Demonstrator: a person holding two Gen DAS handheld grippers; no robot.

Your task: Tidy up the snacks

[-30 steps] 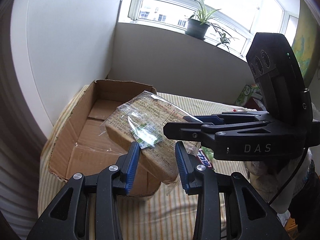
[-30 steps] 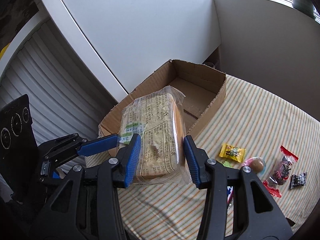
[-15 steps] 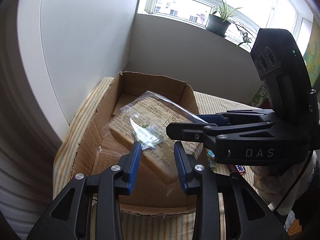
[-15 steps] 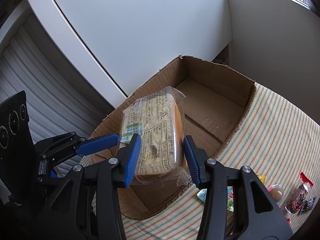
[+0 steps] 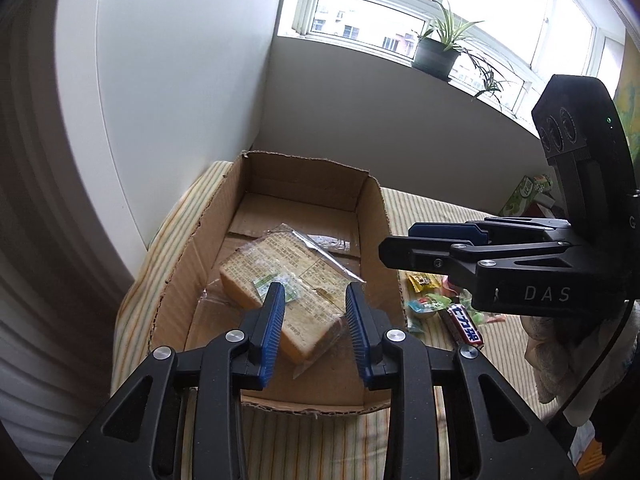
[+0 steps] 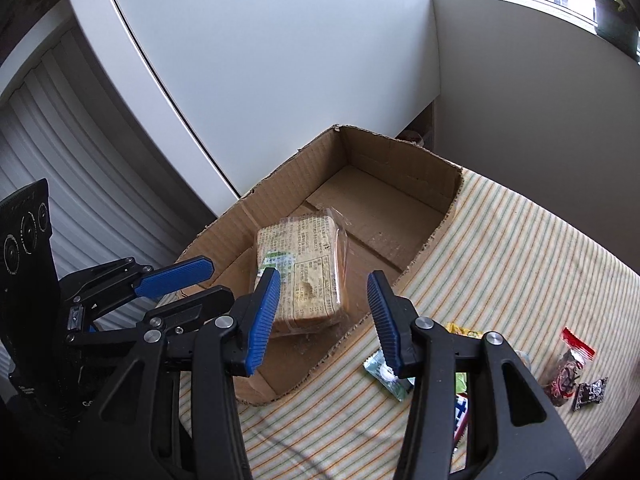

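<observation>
Right gripper, black with blue pads, has just been opening its jaws wide and is releasing the clear-wrapped tan bread loaf, now lying in the open brown cardboard box at frame centre. Left gripper, narrowing, is hovering empty above it. One snack stowed; small wrapped candies at lower right are waiting.

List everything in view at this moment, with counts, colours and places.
box: 1, brown, on cloth
bread pack: 1, tan, in box
cloth: 1, striped, under box
candy: 1, yellow, beside box
sweet: 1, green, beside box
bar: 1, red-white, on cloth
red packet: 1, on cloth
dark packet: 1, beside red packet
carton: 1, green, far cloth edge
plant: 1, green, windowsill
left gripper: 1, black-blue, at box, open, jaws just closing, empty
right gripper: 1, black-blue, above bread pack, open, jaws just opening, empty
</observation>
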